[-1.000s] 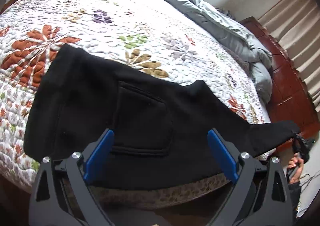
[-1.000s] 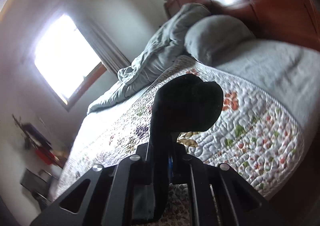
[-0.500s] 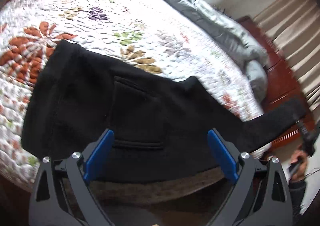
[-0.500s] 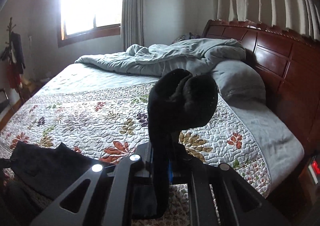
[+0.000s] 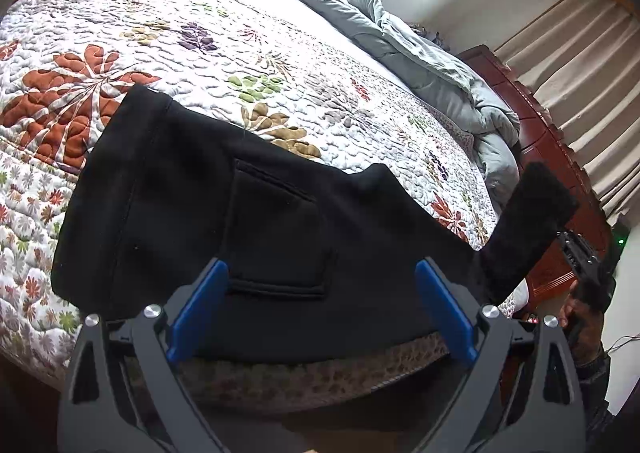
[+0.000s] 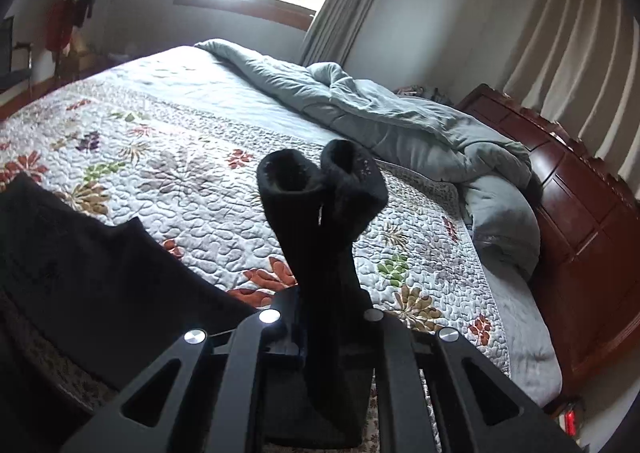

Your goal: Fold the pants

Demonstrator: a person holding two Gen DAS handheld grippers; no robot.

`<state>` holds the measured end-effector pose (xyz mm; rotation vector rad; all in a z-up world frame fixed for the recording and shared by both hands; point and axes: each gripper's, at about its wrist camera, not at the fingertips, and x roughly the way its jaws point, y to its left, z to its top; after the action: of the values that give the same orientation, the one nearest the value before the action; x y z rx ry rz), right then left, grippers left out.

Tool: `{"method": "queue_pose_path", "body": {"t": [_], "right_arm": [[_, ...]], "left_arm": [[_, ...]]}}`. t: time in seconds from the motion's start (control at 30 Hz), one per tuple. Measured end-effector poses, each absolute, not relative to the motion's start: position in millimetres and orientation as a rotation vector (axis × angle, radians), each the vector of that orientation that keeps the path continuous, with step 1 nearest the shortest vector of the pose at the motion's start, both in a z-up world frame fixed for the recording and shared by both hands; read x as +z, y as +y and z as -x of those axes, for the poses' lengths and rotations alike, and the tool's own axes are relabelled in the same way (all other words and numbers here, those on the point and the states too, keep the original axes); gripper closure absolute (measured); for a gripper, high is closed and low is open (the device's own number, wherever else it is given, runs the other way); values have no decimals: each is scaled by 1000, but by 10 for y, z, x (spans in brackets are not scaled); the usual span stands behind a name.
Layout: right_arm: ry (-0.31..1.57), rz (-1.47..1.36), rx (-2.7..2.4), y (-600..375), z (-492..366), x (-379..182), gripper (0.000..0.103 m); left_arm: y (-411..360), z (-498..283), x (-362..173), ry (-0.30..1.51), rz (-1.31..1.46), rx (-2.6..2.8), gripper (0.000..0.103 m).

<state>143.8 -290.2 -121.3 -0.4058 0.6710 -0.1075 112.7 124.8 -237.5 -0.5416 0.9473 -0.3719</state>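
You had the black pants point(image 5: 224, 221) lying on the floral quilt point(image 5: 208, 53), at the edge of the bed nearest to you, with the waist part and its back pocket point(image 5: 280, 237) spread flat. The landmark here was this quilt — all places below are told from it.

Your left gripper point(image 5: 320, 309) hovered just over the near edge of the quilt, above the pocket area of the pants. Its blue pads point(image 5: 198, 309) stood wide apart, and nothing was pressed between them; the cloth was under them only.

Your right gripper point(image 6: 324, 333) was off the quilt's corner on the headboard side, and its jaws were clamped together on the legs' end of the pants point(image 6: 324, 221). This end stood up out of the fingers like a bundle, with two rounded cuffs point(image 6: 348, 165) at the top. In the left wrist view the same leg part point(image 5: 528, 221) rose from the quilt's edge up to the right gripper point(image 5: 580, 257), held by your hand point(image 5: 580, 317).

Beyond the quilt, a crumpled grey duvet point(image 6: 400, 121) lay along the far side, and the dark wooden headboard point(image 6: 580, 221) stood beside it.
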Motion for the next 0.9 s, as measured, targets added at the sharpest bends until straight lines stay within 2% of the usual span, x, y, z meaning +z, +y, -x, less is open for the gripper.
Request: {"method": "queue_pose_path", "body": {"t": [0.57,0.9], "right_arm": [[730,949,-56,-1762,-1530,-2451,93],[748,1047,-9,-1635,-1452,-2841,93]], "left_arm": [[1319,-1132,-2424,949,570,-409,9],[1337,-1177,-2456,959,577,-415,9]]}}
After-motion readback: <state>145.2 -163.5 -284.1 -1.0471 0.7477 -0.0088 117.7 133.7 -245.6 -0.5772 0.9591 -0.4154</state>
